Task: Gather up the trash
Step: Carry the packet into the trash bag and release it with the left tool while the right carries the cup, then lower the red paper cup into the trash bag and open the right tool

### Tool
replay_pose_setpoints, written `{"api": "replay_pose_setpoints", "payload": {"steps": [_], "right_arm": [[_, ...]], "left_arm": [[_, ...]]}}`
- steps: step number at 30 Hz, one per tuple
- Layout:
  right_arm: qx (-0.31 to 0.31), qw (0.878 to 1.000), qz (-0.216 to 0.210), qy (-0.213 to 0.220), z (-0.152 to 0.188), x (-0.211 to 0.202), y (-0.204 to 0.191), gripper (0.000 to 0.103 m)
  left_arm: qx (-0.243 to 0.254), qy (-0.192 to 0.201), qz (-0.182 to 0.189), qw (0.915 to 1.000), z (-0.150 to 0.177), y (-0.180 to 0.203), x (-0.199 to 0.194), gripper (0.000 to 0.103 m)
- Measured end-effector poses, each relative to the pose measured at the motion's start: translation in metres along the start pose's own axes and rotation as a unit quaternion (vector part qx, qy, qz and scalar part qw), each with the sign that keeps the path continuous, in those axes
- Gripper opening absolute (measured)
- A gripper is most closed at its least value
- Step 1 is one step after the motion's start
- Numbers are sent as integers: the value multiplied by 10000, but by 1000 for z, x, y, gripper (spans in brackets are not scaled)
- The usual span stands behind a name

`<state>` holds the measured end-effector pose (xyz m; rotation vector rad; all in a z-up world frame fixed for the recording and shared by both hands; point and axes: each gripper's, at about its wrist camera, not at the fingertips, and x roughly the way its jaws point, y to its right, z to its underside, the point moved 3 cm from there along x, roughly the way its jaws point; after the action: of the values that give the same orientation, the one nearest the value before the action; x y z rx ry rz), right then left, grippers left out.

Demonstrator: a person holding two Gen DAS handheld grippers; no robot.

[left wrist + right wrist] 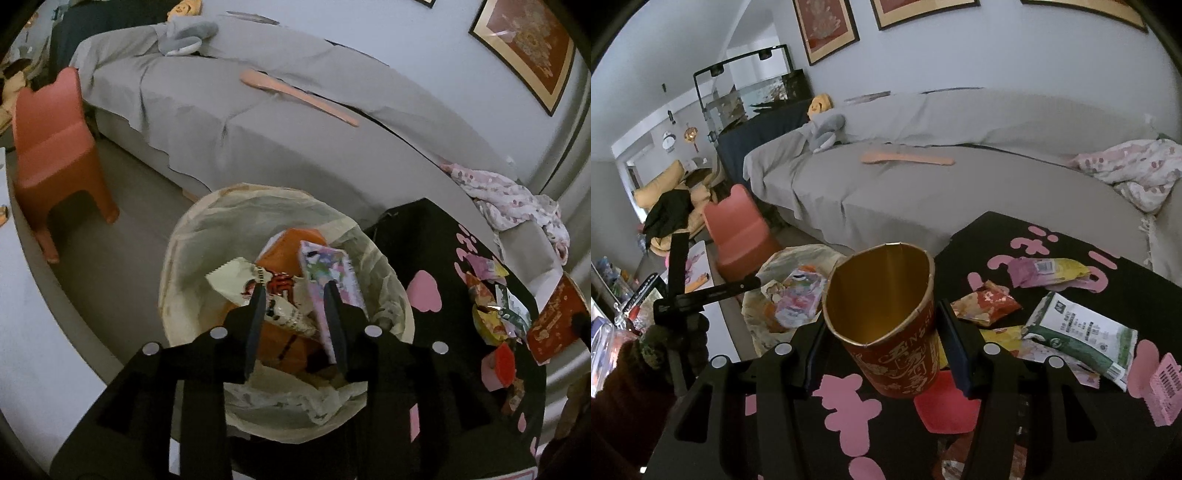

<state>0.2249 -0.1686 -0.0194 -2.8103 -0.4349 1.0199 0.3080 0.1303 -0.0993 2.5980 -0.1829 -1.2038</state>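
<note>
The lined trash bin (284, 314) stands at the black surface's (1052, 240) nine o'clock edge, handy for drops. Above it the left gripper (295, 291) hangs released. The right gripper (882, 325) clamps the red paper cup (886, 317), lifted for binning; wrappers (1082, 328) remain at three o'clock.

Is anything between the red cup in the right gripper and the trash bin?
Nothing visible blocks it. The red cup sits in the right gripper above the black table; the trash bin stands open just beyond the table's edge, left gripper over it.
</note>
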Motion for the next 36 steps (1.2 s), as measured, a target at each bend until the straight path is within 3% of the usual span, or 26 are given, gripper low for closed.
{"api": "replay_pose_setpoints", "payload": {"steps": [5,9,13,17,23,27,30,36], "right_arm": [[-38,9996,-262,-83,-11,24,-16,52],[-183,9980,-592,-122,-26,56,-44,52],[-263,9931,-1130,-156,-41,106,-88,52],[-212,9869,-1560,-359,-44,170,-127,52],[-161,9811,-1544,-1157,-15,252,-154,52],[-452,9762,-1319,-1664,12,275,-165,52],[-614,9740,-1151,-1854,28,279,-166,52],[-777,9738,-1233,-1744,26,259,-167,65]], "left_arm": [[-341,282,-326,9985,3,-23,-25,40],[-534,778,-626,9936,5,-39,-58,50],[-753,1129,-694,9883,8,-53,-85,55],[-942,1210,-666,9859,13,-67,-99,55],[-1261,1099,-658,9837,23,-88,-97,55],[-1336,1002,-629,9839,28,-93,-92,55],[-1337,947,-590,9847,28,-92,-86,55],[-1293,903,-545,9860,24,-87,-82,55]]}}
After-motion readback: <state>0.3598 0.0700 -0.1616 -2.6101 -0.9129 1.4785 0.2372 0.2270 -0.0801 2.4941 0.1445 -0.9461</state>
